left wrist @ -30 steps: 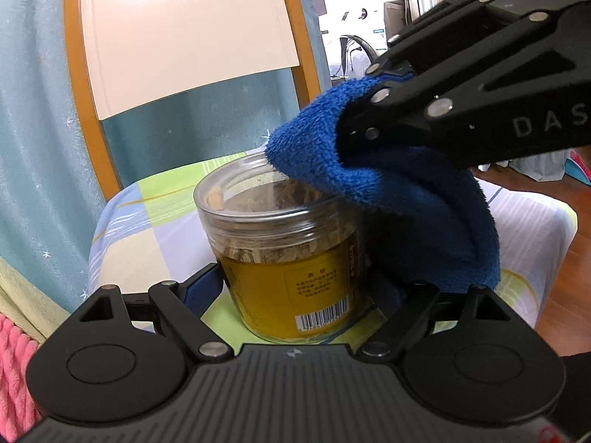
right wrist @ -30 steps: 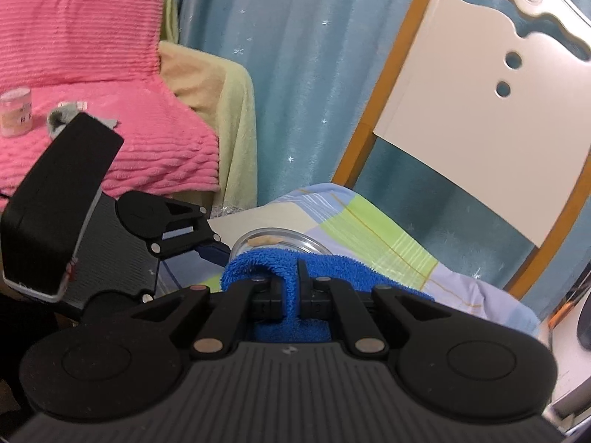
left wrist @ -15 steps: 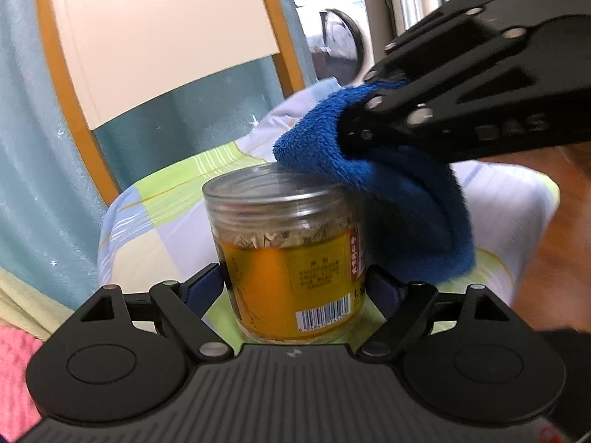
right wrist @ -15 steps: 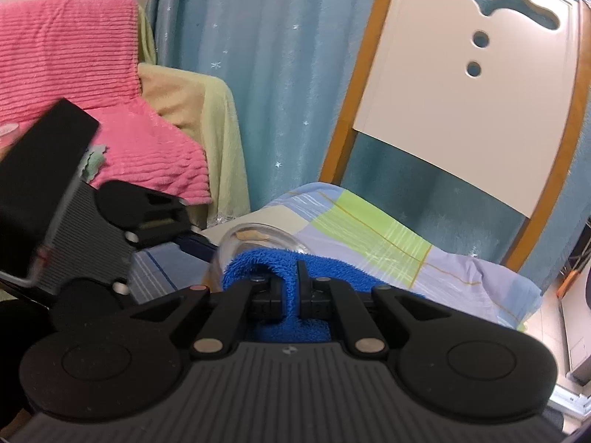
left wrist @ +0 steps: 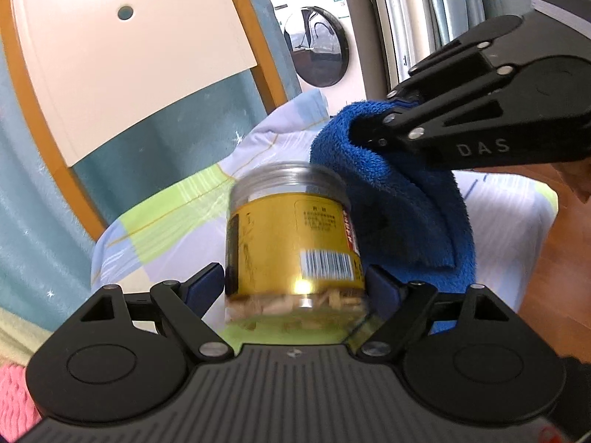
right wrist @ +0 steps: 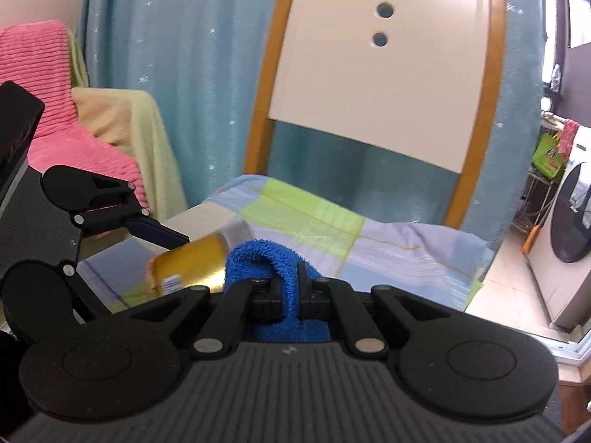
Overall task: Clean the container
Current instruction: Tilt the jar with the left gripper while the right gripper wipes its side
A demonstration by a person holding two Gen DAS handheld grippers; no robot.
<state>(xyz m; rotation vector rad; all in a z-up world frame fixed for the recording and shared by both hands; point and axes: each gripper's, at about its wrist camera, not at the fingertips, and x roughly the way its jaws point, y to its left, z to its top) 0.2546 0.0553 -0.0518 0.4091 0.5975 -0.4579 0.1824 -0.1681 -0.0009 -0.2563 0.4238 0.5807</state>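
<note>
A clear plastic jar (left wrist: 291, 243) with a yellow label and a barcode sits between the fingers of my left gripper (left wrist: 295, 282), which is shut on its sides. The jar is tipped, its capped top pointing away from the left wrist camera, and pale pieces lie near its base. My right gripper (left wrist: 373, 129) is shut on a folded blue cloth (left wrist: 399, 214), which hangs against the jar's right side. In the right wrist view the cloth (right wrist: 258, 262) loops out between the shut fingers of the right gripper (right wrist: 290, 284), with the jar (right wrist: 188, 262) just left of it.
Behind the jar stands a chair with a white, orange-framed back (left wrist: 122, 66) and a checked seat cover (left wrist: 177, 221). A blue curtain (right wrist: 184, 74) hangs behind, a pink blanket (right wrist: 55, 110) lies left, and a washing machine (left wrist: 321, 48) and wooden floor (left wrist: 554, 258) are right.
The jar has tipped from upright to leaning with its top away from the left wrist camera. The blue cloth has slid from the jar's top down to its right side.
</note>
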